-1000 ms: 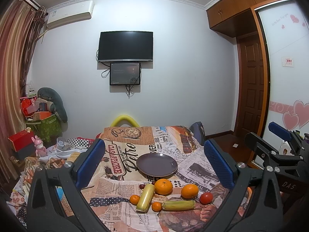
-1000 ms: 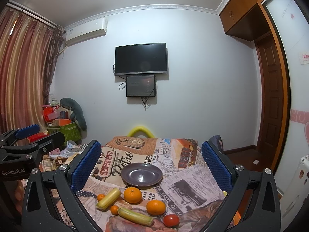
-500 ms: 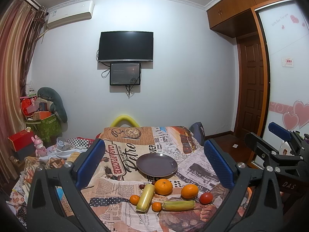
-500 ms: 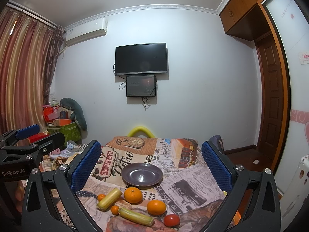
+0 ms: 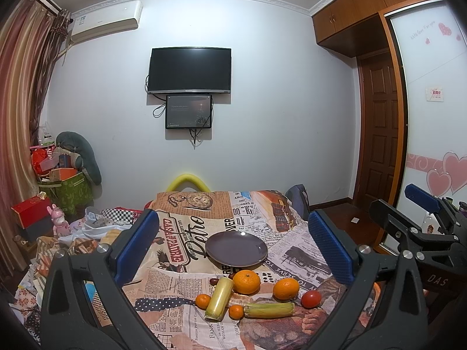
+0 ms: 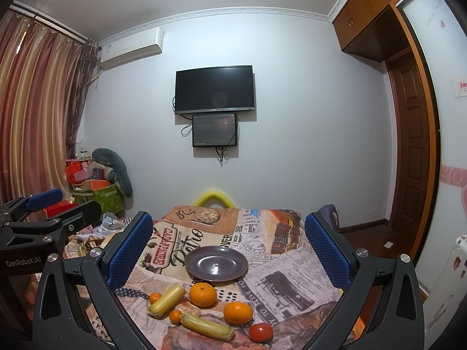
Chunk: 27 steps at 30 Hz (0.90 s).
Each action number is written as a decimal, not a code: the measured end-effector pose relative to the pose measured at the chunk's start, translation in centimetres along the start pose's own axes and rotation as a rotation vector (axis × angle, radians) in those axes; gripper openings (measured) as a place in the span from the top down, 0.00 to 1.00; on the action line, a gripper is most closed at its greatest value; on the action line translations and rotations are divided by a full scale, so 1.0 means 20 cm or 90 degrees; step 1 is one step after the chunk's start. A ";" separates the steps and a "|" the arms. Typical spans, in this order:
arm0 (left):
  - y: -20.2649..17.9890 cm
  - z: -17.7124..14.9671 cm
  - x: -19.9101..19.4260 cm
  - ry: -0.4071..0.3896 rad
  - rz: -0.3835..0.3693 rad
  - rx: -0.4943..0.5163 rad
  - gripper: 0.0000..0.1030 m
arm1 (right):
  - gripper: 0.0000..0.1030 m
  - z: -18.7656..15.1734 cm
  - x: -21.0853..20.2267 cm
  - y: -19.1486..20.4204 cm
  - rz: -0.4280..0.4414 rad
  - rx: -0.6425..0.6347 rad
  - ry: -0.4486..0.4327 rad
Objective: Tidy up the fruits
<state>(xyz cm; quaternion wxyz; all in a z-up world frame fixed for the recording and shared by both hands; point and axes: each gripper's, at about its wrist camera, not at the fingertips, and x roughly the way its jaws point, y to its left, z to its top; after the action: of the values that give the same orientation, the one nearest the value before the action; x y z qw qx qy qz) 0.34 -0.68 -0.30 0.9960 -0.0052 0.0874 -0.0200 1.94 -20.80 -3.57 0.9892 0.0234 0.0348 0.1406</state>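
A dark empty plate (image 5: 236, 248) (image 6: 216, 263) sits mid-table on a newspaper-print cloth. In front of it lie two big oranges (image 5: 246, 281) (image 5: 286, 288), two small tangerines (image 5: 202, 301) (image 5: 235, 311), two yellow-green cane pieces (image 5: 219, 298) (image 5: 269, 309), a red tomato (image 5: 310, 299) and small dark fruits (image 5: 214, 281). The right wrist view shows the same oranges (image 6: 203, 294) (image 6: 238, 312), cane pieces (image 6: 167, 299) (image 6: 207, 326) and tomato (image 6: 260, 332). My left gripper (image 5: 233, 245) and right gripper (image 6: 229, 245) hover above the near edge, both wide open and holding nothing.
The right gripper (image 5: 420, 227) shows at the left view's right edge; the left gripper (image 6: 43, 221) shows at the right view's left edge. Boxes, a green bag (image 5: 68, 189) and clutter fill the floor left. A door (image 5: 378, 134) stands right, a television (image 5: 189, 71) on the far wall.
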 end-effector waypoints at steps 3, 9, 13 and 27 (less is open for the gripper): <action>0.00 0.00 0.00 0.000 0.000 0.000 0.00 | 0.00 0.01 0.00 0.00 0.001 0.003 0.001; 0.00 -0.01 0.01 0.001 -0.007 0.002 0.00 | 0.00 -0.01 0.02 -0.01 -0.001 0.002 0.008; 0.00 -0.02 0.03 0.012 -0.015 0.005 0.00 | 0.00 -0.02 0.04 -0.02 -0.009 0.001 0.019; 0.06 -0.16 0.39 0.149 -0.033 -0.007 0.22 | 0.00 -0.22 0.22 -0.20 -0.026 0.007 0.144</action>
<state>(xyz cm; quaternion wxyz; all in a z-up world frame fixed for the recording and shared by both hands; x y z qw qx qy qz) 7.48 0.23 -4.74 0.9781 -0.0109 0.2029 -0.0456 6.84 -23.20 -8.47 0.9814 0.0122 0.1476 0.1220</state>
